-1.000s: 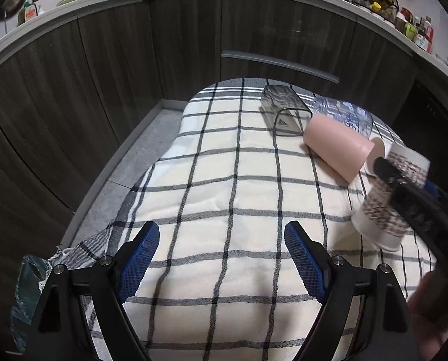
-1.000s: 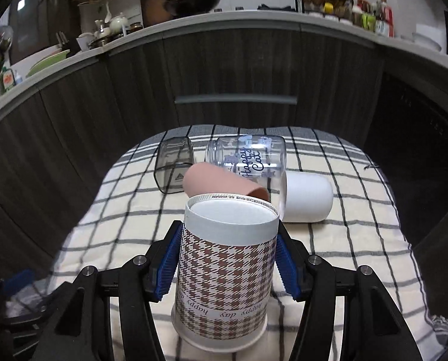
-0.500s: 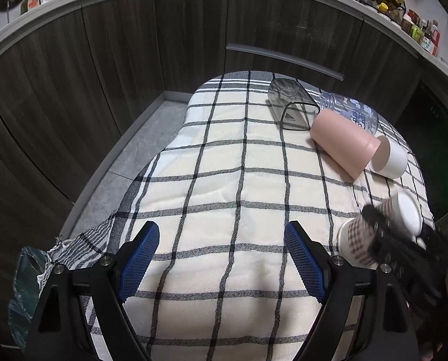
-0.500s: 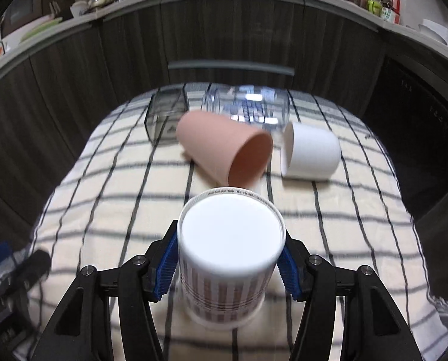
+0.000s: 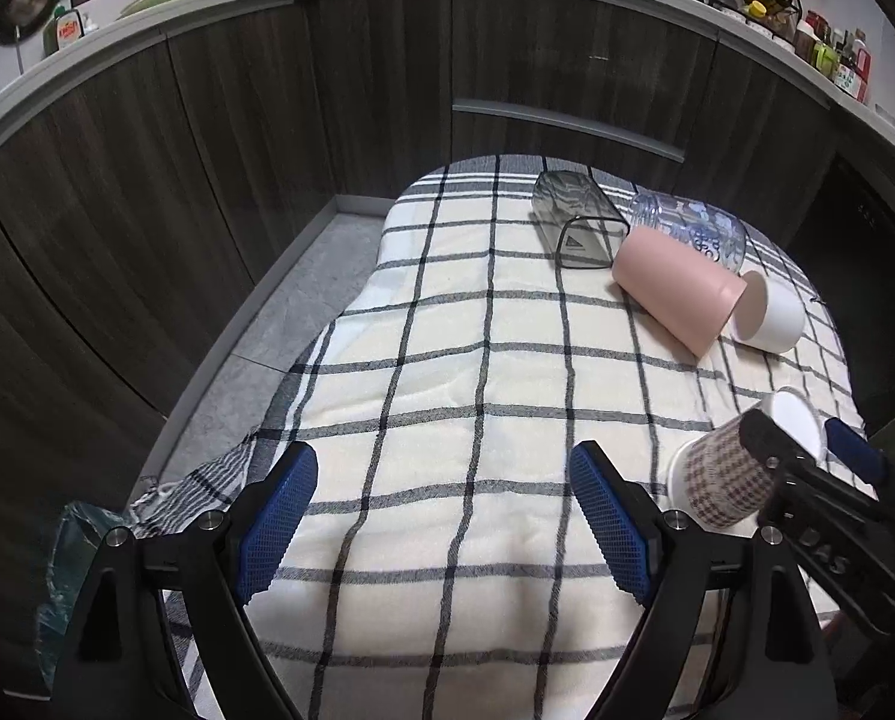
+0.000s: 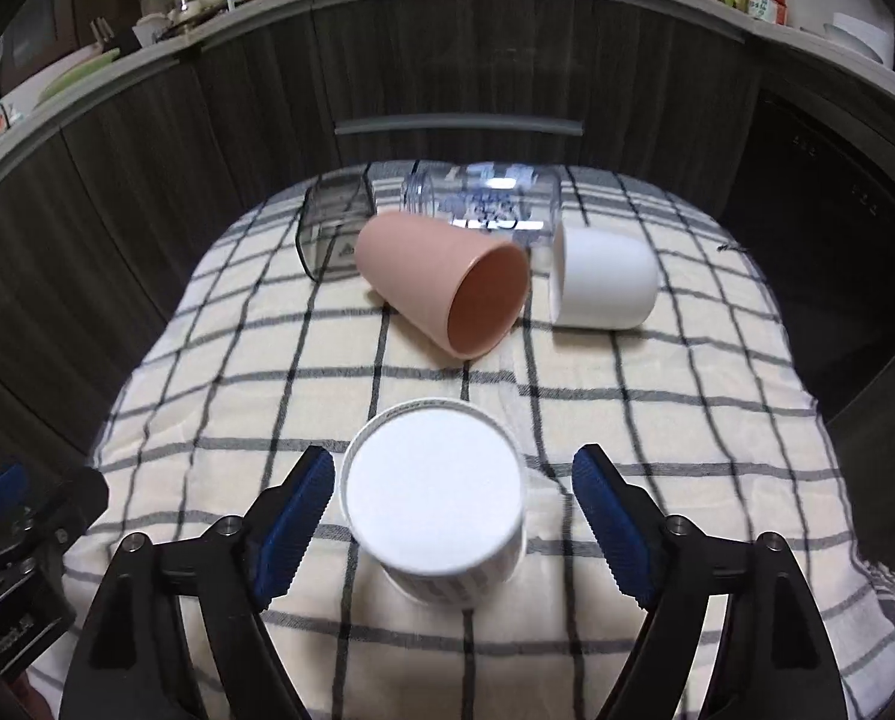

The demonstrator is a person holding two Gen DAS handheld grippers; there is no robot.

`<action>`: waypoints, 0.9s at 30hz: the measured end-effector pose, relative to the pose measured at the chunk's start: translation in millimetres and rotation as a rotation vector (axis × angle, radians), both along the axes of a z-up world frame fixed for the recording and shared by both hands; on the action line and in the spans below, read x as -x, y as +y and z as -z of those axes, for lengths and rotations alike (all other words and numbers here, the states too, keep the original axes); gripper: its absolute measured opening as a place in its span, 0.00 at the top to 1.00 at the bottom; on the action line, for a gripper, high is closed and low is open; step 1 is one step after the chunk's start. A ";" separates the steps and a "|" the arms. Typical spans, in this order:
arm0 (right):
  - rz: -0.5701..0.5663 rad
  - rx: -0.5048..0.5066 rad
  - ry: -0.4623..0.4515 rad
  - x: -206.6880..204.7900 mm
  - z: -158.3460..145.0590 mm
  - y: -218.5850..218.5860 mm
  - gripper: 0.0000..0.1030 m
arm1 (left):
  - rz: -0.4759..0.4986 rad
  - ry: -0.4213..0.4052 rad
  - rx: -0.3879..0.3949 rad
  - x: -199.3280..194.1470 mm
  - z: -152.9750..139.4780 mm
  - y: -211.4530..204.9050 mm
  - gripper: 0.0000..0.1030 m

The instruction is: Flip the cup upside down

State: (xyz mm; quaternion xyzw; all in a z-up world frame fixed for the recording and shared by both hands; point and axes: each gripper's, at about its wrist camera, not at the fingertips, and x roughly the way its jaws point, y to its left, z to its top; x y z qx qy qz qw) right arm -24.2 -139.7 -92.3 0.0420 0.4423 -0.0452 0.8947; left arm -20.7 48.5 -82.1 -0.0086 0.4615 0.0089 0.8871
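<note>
item: brown houndstooth paper cup (image 6: 434,501), stood upside down on the black-checked cream cloth (image 6: 267,360), flat white base upward. right gripper (image 6: 453,516) is spread wide around it, pads clear. left gripper (image 5: 441,525) is held wide, nothing between.

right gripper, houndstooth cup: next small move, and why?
Probably back the right gripper straight up and away. Its jaws stand open with gaps on both sides of the houndstooth paper cup, which sits base-up, mouth down on the checked cloth. The flip looks done, so retreat without nudging it.
</note>
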 end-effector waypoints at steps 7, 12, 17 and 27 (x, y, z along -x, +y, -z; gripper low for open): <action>0.017 0.008 -0.034 37.6 -61.7 -14.6 0.16 | 0.032 -0.033 -0.010 21.0 -37.1 -10.0 0.12; 0.034 0.034 -0.062 64.2 -92.4 -21.5 0.12 | 0.047 -0.077 0.010 41.6 -62.1 -19.8 0.12; 0.047 0.023 -0.088 86.7 -106.4 -26.5 0.10 | 0.083 -0.078 0.007 51.6 -78.1 -29.9 0.12; 0.068 0.029 -0.111 99.3 -113.9 -32.2 0.10 | 0.091 -0.085 -0.010 67.7 -86.2 -33.9 0.08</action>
